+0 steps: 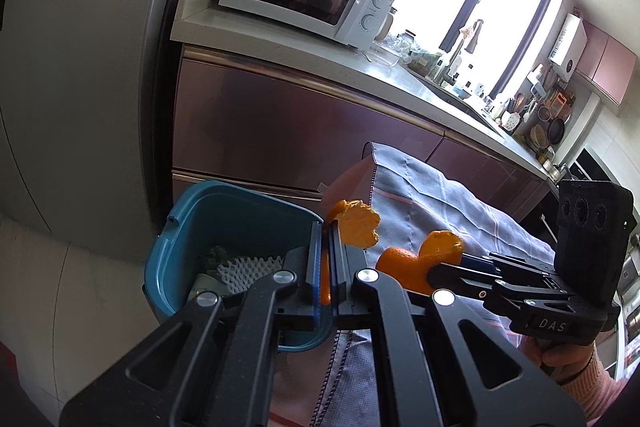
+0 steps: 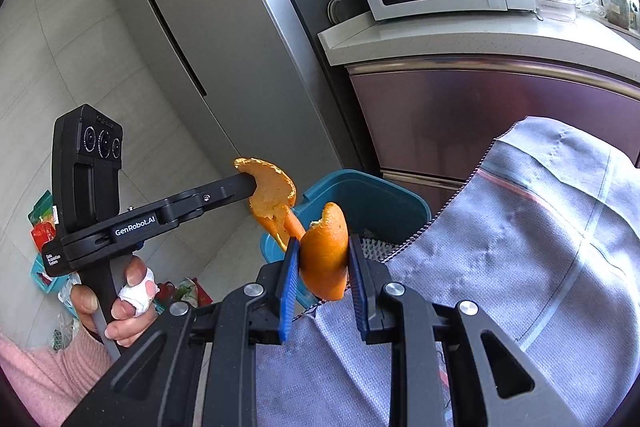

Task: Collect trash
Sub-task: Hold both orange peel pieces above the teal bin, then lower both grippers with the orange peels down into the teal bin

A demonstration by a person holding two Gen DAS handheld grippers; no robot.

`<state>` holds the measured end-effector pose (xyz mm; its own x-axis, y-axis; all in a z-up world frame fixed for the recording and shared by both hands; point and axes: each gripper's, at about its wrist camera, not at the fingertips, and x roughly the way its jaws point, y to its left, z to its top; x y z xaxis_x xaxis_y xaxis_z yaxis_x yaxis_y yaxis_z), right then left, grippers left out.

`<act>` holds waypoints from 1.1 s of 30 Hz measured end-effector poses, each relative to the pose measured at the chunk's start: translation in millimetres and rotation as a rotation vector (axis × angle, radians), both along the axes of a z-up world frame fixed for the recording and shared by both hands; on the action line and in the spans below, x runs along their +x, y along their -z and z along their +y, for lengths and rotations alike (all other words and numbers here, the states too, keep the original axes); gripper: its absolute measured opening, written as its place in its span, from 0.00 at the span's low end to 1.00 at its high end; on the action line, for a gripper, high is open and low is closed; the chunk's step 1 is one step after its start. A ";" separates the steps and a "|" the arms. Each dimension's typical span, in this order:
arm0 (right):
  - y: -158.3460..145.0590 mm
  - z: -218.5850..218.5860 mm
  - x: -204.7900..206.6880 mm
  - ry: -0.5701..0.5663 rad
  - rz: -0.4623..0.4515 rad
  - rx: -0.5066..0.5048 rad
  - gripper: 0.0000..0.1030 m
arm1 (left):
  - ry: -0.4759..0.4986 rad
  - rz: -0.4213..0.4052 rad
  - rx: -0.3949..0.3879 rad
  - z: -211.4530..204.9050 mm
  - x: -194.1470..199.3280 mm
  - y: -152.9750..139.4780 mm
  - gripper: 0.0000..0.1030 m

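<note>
Both grippers raised side by side: the left gripper (image 1: pixel 325 247), jaws pressed nearly together on a peel (image 1: pixel 356 225), is gripped by a left hand (image 2: pixel 116 301) with one bandaged finger; the right gripper (image 2: pixel 324 267) pinches a second peel (image 2: pixel 326 253), pink-sleeved right hand (image 1: pixel 560 355) below.

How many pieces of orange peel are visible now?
2. One orange citrus peel piece is clamped in the left hand-held gripper; the other orange peel piece is in the right hand-held gripper. More may be hidden inside the teal plastic bin.
</note>
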<state>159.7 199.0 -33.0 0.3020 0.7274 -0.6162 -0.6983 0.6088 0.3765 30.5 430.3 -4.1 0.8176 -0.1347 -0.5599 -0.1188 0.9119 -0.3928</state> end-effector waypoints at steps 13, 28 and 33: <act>7.3 8.4 10.2 -0.003 0.028 0.000 0.21 | -0.014 0.012 0.004 4.0 3.5 5.3 0.03; 17.3 24.6 20.8 -0.025 0.057 -0.021 0.21 | -0.045 0.040 0.009 11.8 8.2 15.9 0.03; 20.2 27.5 23.9 -0.025 0.069 -0.029 0.21 | -0.054 0.051 0.015 13.3 10.8 18.8 0.03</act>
